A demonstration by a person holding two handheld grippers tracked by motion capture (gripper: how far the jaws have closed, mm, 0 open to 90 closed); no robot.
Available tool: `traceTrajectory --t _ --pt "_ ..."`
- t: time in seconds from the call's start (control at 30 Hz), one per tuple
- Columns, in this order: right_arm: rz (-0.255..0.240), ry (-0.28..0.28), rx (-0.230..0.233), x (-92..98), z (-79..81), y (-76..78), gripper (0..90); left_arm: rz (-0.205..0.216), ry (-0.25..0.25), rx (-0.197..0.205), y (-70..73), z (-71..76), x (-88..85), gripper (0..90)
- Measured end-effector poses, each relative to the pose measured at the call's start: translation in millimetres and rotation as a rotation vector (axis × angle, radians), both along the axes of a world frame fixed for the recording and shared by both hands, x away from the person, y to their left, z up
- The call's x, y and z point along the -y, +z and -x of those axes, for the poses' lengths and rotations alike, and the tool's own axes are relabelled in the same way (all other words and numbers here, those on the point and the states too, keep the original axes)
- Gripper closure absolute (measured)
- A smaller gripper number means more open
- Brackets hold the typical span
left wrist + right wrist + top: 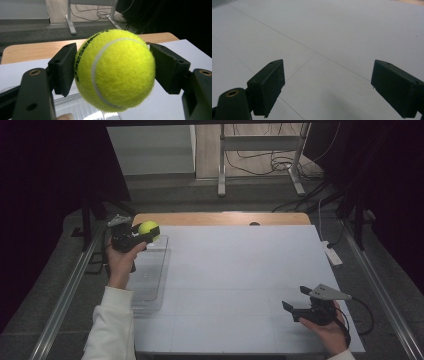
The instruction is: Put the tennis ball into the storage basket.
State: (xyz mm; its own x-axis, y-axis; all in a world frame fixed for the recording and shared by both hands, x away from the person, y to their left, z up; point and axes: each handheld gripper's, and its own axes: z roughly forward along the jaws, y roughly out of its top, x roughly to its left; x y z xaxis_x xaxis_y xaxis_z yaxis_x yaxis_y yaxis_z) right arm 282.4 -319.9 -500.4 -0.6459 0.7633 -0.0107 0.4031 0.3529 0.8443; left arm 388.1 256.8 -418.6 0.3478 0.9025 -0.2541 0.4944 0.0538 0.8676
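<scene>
A yellow tennis ball [147,227] [115,70] with a white seam and black lettering is held above the table's far left. My left gripper [145,232] [113,71] is shut on it, one black pad pressed against each side. A clear plastic tray [150,275] lies on the table just below and in front of that hand. Near the front right of the white table sheet [235,280], my right gripper [296,305] [327,87] stands open and low, its jaws wide apart with only bare white surface [324,37] between them.
A strip of bare wooden tabletop [220,218] [30,51] runs along the far edge. A white power strip [332,255] lies off the right edge. Beyond the table stand metal frame legs [221,165] and loose cables [270,165] on the floor. Dark curtains flank both sides.
</scene>
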Motion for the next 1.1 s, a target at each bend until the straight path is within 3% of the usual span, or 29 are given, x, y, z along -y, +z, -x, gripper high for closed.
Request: traceTrajectory --t 0.7,1.1 --pt "-0.003 -0.003 -0.001 0.3 -0.1 -0.1 12.2 -0.005 0.062 -0.002 -2.3 0.5 -17.1 27.1" --pt "-0.002 -0.002 -0.001 0.2 0.1 -0.1 12.2 -0.015 0.094 -0.023 -7.4 -2.2 -25.3 27.1"
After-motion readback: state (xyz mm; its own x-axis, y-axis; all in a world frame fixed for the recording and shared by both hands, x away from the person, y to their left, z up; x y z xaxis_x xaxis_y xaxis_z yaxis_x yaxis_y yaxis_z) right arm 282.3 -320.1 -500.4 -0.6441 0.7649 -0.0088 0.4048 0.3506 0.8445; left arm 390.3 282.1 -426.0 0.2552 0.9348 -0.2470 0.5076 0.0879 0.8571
